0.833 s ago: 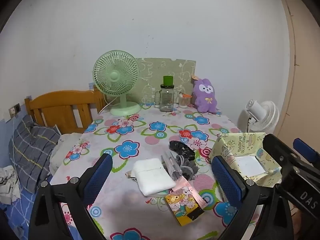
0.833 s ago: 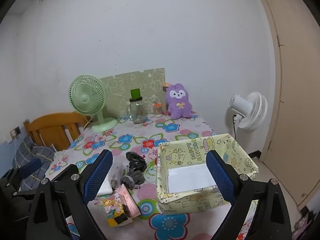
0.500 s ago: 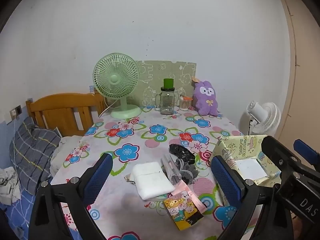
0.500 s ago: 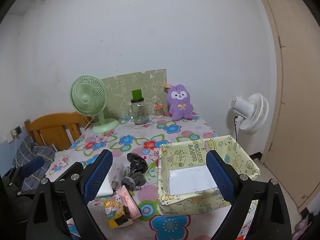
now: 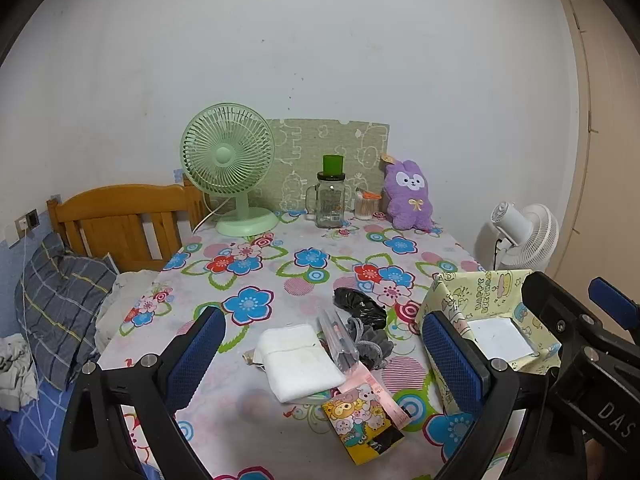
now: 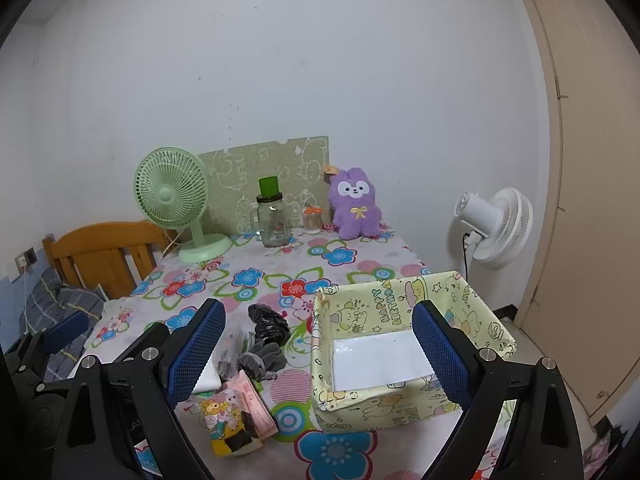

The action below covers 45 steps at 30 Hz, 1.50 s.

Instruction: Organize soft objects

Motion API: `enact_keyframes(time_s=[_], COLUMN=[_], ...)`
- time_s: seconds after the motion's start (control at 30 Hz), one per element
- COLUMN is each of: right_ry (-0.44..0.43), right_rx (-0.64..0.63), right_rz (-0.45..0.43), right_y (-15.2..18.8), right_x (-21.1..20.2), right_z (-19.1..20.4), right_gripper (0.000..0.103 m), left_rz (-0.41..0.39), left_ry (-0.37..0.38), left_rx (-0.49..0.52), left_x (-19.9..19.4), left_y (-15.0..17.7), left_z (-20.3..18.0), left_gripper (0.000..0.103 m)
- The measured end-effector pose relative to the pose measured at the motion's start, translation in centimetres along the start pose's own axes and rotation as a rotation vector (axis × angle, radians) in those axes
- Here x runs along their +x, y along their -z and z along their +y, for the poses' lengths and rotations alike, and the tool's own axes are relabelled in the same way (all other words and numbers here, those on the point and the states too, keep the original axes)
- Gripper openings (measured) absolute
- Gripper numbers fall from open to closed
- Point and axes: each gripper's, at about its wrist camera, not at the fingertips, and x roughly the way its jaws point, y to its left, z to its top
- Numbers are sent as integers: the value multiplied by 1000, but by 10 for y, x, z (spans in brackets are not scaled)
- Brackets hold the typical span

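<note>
A folded white cloth (image 5: 298, 362) lies near the front of the flowered table (image 5: 280, 264). Beside it are a clear plastic packet (image 5: 338, 342), grey socks (image 5: 370, 346) (image 6: 260, 358), a black crumpled bag (image 5: 360, 306) (image 6: 268, 322) and cartoon-printed packets (image 5: 362, 424) (image 6: 232, 420). A yellow patterned open box (image 6: 404, 316) (image 5: 480, 300) stands at the front right, with a bare white bottom. My left gripper (image 5: 322, 350) is open and empty above the cloth. My right gripper (image 6: 316, 352) is open and empty above the box's left side.
At the table's back stand a green desk fan (image 5: 228, 164), a glass jar with green lid (image 5: 330, 200), a small cotton-swab jar (image 5: 366, 208) and a purple plush rabbit (image 5: 408, 196). A wooden bed headboard (image 5: 120, 216) is left; a white floor fan (image 6: 496, 226) is right.
Both grippers have drawn back and risen slightly, so the table objects appear a little lower and farther. Nothing on the table moved; both grippers stay open.
</note>
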Motion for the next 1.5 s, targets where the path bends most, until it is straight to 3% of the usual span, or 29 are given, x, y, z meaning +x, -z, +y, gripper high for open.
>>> enact_keyframes(time_s=[1.5], right_ry=[-12], right_rx=[-4], right_rz=[6], right_y=[0], right_x=[-1], right_z=[3], right_gripper=[96], left_rz=[-15], left_ry=[-8], left_rx=[-2], left_x=[-1], left_y=[1], left_z=[2], left_gripper=[100])
